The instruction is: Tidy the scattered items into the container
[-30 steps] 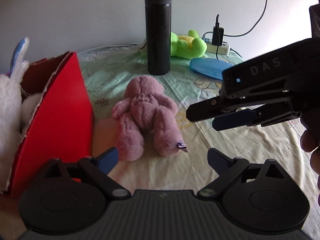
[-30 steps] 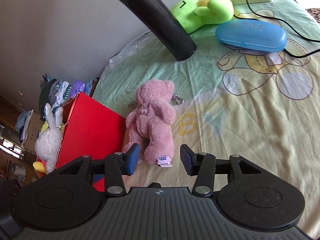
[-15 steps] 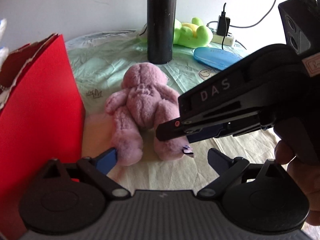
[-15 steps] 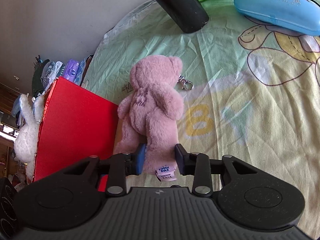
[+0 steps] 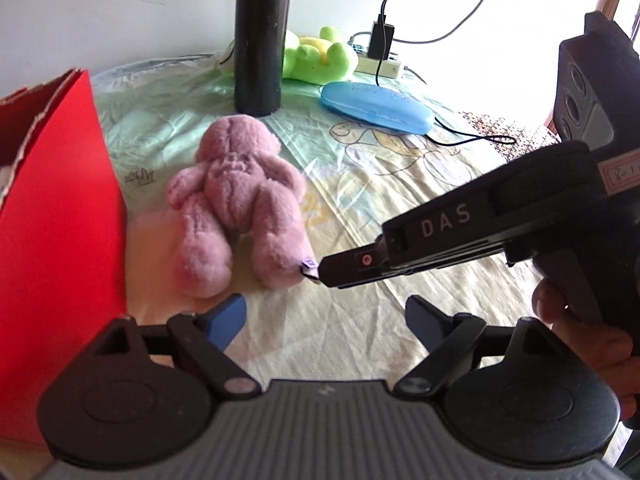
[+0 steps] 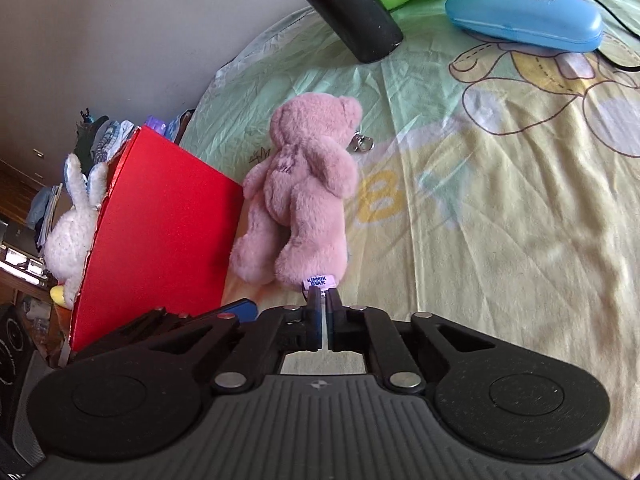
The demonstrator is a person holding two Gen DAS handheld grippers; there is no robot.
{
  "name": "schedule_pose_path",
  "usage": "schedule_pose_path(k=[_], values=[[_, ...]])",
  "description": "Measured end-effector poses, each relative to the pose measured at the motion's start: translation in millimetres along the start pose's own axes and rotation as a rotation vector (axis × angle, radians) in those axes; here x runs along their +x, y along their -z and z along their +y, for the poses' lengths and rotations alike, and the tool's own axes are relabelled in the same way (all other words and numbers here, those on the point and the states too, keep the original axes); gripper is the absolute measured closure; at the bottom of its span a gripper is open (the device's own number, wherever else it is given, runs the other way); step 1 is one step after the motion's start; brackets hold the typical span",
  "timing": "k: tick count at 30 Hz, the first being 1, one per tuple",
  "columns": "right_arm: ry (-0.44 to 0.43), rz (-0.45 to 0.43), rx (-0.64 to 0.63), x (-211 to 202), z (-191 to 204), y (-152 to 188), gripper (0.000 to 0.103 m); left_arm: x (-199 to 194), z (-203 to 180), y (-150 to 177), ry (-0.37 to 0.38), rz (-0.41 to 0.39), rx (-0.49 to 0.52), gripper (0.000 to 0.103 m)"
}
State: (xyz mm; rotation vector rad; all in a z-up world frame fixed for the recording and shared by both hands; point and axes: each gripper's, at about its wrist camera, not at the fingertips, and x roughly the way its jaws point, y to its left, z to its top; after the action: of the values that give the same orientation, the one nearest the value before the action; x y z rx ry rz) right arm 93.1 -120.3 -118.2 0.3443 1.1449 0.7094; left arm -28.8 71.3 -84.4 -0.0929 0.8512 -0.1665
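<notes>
A pink teddy bear (image 5: 240, 196) lies face down on the cloth next to the red box (image 5: 56, 216); it also shows in the right wrist view (image 6: 308, 192). My right gripper (image 6: 323, 300) is shut on the bear's white label (image 6: 316, 281) at its foot; it shows from the side in the left wrist view (image 5: 320, 270). My left gripper (image 5: 326, 316) is open and empty, just short of the bear's feet. The red box (image 6: 160, 224) holds a white plush rabbit (image 6: 76, 224).
A black flask (image 5: 262, 36) stands behind the bear. A green plush toy (image 5: 320, 58), a blue glasses case (image 5: 376, 108), a power strip (image 5: 380, 64) and black cables lie further back. A metal clip (image 6: 362, 145) lies by the bear's head.
My right gripper moved in to the bear's foot and closed its fingers on the label. The left gripper stayed open and shifted slightly.
</notes>
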Motion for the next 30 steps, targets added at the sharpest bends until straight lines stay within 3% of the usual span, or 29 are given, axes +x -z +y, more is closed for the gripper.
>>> schedule_pose_path(k=[3, 6, 9, 13, 15, 19, 26, 30], values=[[-0.014, -0.019, 0.015, -2, 2, -7, 0.071, 0, 3, -6, -0.079, -0.035, -0.012, 0.009], [-0.009, -0.036, -0.007, 2, 8, -17, 0.067, 11, 3, -8, -0.109, -0.036, 0.015, 0.008], [0.012, -0.021, -0.02, 15, 10, -25, 0.058, 20, 3, -5, -0.125, -0.028, 0.024, 0.007], [0.02, 0.009, -0.014, 31, 12, -27, 0.058, 29, 8, -3, -0.115, -0.006, -0.001, 0.007], [0.049, 0.012, -0.017, 37, 12, -25, 0.067, 32, 10, -4, -0.112, 0.002, -0.009, 0.008], [0.028, 0.017, 0.006, 35, 6, -23, 0.07, 35, 13, -6, -0.095, 0.01, -0.017, 0.01], [0.017, 0.038, 0.001, 9, -7, -1, 0.071, 11, 10, 3, 0.058, 0.041, -0.009, 0.01], [0.012, 0.056, 0.024, -8, -17, 20, 0.072, -8, 13, 13, 0.098, 0.041, -0.016, 0.01]])
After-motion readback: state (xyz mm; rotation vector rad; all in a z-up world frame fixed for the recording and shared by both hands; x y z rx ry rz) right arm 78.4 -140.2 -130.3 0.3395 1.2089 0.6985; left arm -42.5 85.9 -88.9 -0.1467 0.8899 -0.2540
